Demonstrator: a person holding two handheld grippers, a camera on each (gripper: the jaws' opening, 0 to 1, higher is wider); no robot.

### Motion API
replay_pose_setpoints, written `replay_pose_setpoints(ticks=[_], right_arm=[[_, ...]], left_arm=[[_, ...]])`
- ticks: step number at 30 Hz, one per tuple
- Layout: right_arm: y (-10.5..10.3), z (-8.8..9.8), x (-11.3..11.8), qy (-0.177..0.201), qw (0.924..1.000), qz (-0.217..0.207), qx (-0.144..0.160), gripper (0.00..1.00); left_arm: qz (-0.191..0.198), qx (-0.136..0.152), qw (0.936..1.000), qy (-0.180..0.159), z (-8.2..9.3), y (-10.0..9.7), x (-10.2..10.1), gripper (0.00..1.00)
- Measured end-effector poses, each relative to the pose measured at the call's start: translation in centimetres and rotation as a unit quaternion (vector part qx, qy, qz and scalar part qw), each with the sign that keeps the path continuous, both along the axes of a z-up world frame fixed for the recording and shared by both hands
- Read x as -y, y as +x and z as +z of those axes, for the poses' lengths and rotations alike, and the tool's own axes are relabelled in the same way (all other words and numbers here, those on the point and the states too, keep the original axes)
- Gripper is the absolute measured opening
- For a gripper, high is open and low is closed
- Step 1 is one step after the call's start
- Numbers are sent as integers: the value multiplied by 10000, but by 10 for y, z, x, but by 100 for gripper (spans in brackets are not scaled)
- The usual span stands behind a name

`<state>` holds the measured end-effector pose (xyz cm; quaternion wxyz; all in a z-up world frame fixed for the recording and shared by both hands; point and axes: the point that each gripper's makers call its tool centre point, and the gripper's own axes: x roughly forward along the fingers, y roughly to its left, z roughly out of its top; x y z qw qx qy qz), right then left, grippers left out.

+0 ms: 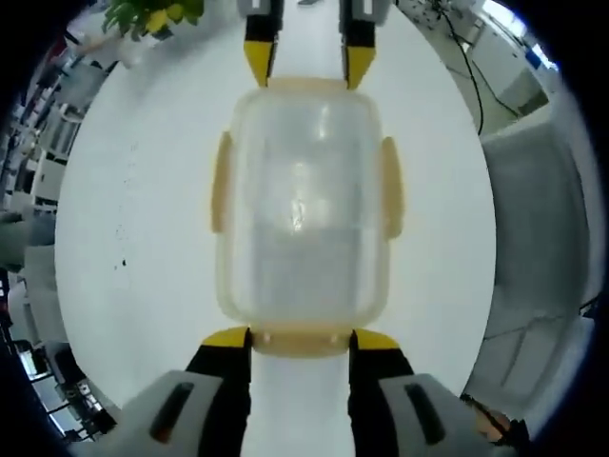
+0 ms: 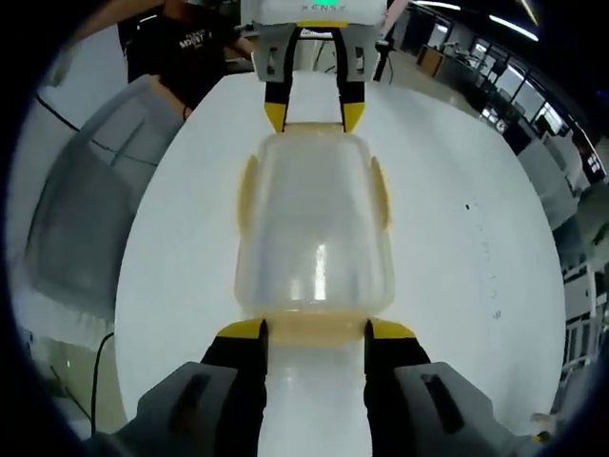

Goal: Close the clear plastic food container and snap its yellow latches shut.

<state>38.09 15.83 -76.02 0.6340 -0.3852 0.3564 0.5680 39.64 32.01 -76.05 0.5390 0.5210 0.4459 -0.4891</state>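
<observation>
White round tabletop (image 1: 143, 219) is carrying the work. At the bottom of the left gripper view, the left gripper (image 1: 300, 340) is standing spread, its tips touching the container's (image 1: 303, 214) near end latch (image 1: 300, 340). The right gripper (image 2: 314, 330) is doing likewise at the opposite end. The lid is sitting on the container mid-frame; the side latches (image 1: 221, 183) look folded down, so the end latches probably remain.

Bright overhead light washes the white counter (image 1: 143, 238); glare streaks the container lid (image 2: 319, 271); fisheye edges bend, softly blurred.
</observation>
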Motion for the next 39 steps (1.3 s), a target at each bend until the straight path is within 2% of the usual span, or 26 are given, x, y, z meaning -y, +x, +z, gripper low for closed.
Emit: replay_pose_setpoints(ticks=[7, 10, 22, 39], right_arm=[[-4, -2, 32, -109, 9999, -74, -36, 36], [-5, -5, 39, -150, 9998, -85, -63, 36], [-6, -19, 48, -373, 9992, 15, -125, 36], [-8, -28, 52, -404, 9988, -33, -256, 37]], left_arm=[[-79, -204, 9995, -238, -12, -3, 36, 34], [-101, -228, 9994, -243, -15, -4, 43, 34], [26, -355, 9989, -304, -21, -10, 49, 34], [-35, -401, 9986, -349, -26, -10, 53, 35]])
